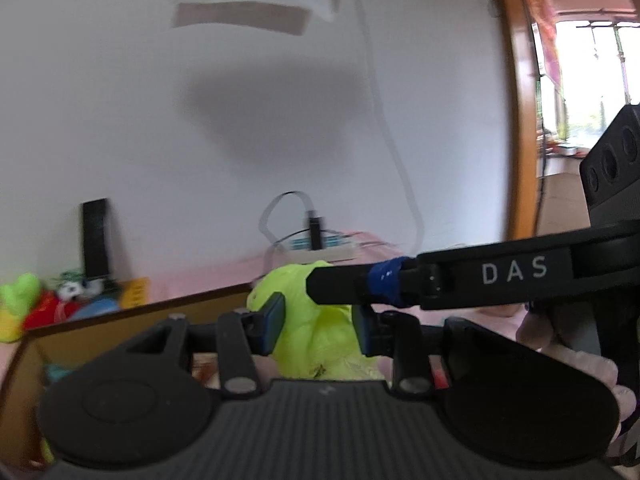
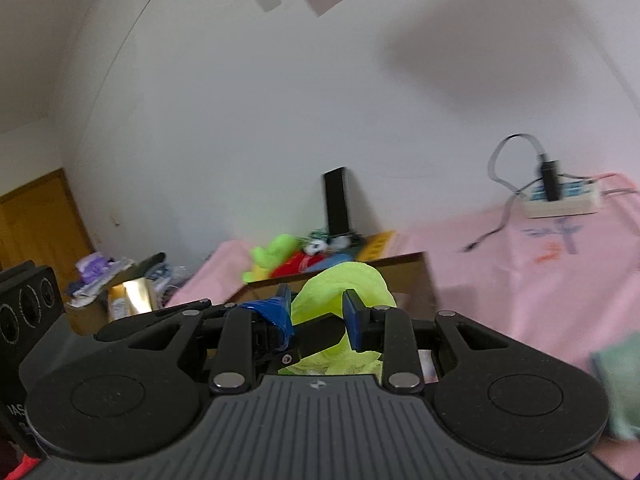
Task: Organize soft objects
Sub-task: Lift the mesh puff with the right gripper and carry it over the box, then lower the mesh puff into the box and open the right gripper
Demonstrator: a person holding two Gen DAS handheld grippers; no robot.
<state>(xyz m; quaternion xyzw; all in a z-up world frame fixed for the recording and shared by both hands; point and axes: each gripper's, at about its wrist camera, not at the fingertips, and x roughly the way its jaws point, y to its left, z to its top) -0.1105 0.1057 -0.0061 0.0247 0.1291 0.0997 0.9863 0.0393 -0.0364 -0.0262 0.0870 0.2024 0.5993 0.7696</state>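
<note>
Both the left gripper (image 1: 318, 326) and the right gripper (image 2: 316, 322) are grasping the yellow-green plush toy (image 1: 316, 332), jaws clenched, above the cardboard box (image 2: 416, 276). Uneven pulling is risking slippage.

A pink cloth (image 2: 520, 280) is spread beyond the gripper, to its right. On it, far right, a white power strip (image 2: 562, 202) is plugged with a black adapter (image 2: 549, 182). Straight ahead, a black upright box (image 2: 337, 200) is propped against the white wall (image 2: 240, 100).
</note>
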